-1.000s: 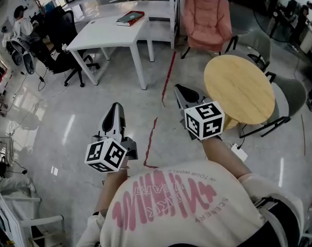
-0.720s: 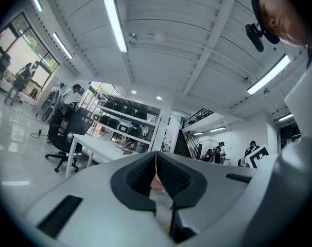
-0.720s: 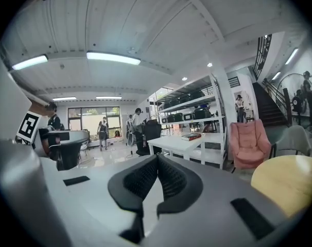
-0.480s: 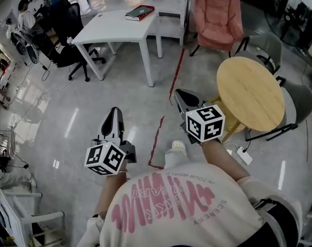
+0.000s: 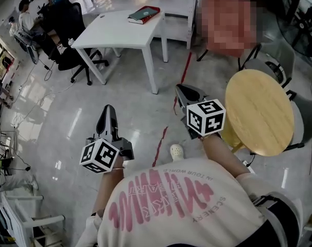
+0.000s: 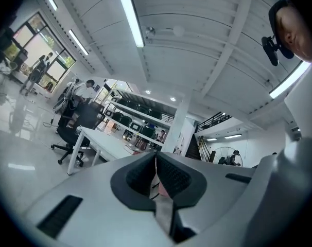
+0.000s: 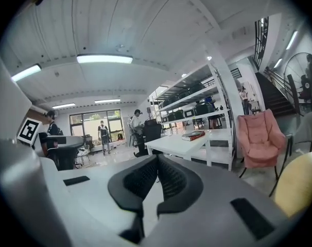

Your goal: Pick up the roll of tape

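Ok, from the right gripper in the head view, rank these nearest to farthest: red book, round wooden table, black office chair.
1. Round wooden table, close on the right side of the right gripper.
2. Red book, ahead, lying on the white desk.
3. Black office chair, far left, beyond the desk.

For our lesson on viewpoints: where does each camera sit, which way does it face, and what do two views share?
Head view: on the head, looking steeply down; shows left gripper, right gripper, shirt.
Left gripper view: rides that gripper, facing along its shut jaws toward the white table.
Right gripper view: likewise, shut jaws, same table with red book.
Shared: that table.
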A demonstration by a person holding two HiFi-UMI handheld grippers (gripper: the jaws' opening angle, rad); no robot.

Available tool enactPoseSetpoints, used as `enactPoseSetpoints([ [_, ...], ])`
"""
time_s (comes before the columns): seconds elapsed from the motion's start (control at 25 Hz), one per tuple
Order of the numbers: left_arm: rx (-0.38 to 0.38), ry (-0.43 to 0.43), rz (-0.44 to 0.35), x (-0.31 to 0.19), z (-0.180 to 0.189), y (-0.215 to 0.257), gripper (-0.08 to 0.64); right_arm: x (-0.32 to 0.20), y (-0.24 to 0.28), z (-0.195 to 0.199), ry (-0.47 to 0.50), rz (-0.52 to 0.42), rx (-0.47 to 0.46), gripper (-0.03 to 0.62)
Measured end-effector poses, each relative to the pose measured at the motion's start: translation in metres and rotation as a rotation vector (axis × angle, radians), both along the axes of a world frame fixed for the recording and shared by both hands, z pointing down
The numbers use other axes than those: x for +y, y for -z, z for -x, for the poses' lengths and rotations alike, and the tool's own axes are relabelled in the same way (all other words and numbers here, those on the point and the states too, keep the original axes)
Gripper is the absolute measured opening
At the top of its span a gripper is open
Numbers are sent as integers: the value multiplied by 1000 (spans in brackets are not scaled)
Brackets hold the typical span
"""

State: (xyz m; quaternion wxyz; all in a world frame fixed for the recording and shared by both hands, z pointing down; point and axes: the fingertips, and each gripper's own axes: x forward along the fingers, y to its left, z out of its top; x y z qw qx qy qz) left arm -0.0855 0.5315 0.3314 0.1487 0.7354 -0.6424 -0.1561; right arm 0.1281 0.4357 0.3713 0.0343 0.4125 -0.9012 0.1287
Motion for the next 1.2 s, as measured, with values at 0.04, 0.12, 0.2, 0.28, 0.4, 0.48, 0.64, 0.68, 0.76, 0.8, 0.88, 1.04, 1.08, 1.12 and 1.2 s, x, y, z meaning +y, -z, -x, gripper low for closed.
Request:
enactPoseSetpoints([
  [0.04,13,-2,-6,-17,-1,3,25,-16,3,1,12,0,-4,15],
  [0.12,27,-18,-14,-50,-7,12,25,-44,15,1,30,-12,-7,15],
  [0.2,30,-31,-21,-80,-14,22,25,-70,28,-1,45,-34,0,15],
  [0.28,33,-36,-32,-105,-19,30,25,-94,37,-4,54,-54,15,15],
  [0.4,36,-43,-42,-141,-26,37,25,-130,42,-11,56,-63,25,15],
  [0.48,37,-44,-48,-163,-29,41,25,-153,47,-14,58,-66,20,15],
  [0.64,33,-39,-68,-200,-40,47,25,-194,53,-25,66,-76,16,15],
  [0.68,30,-39,-71,-208,-43,48,25,-203,54,-28,65,-76,12,15],
  [0.76,23,-37,-76,-222,-46,51,25,-220,55,-33,56,-74,0,15],
  [0.8,19,-36,-78,-228,-46,53,25,-228,57,-35,51,-73,-8,15],
  [0.88,15,-33,-75,-239,-43,56,25,-241,59,-36,44,-70,-18,15],
  [1.04,15,-42,-75,-262,-45,56,25,-260,55,-38,42,-63,-20,15],
  [1.08,15,-47,-79,-268,-46,57,25,-265,54,-40,38,-63,-22,15],
  [1.12,15,-51,-82,-274,-46,57,25,-271,55,-40,34,-65,-25,15],
  [1.2,22,-55,-84,-286,-46,55,25,-283,57,-42,26,-76,-30,15],
])
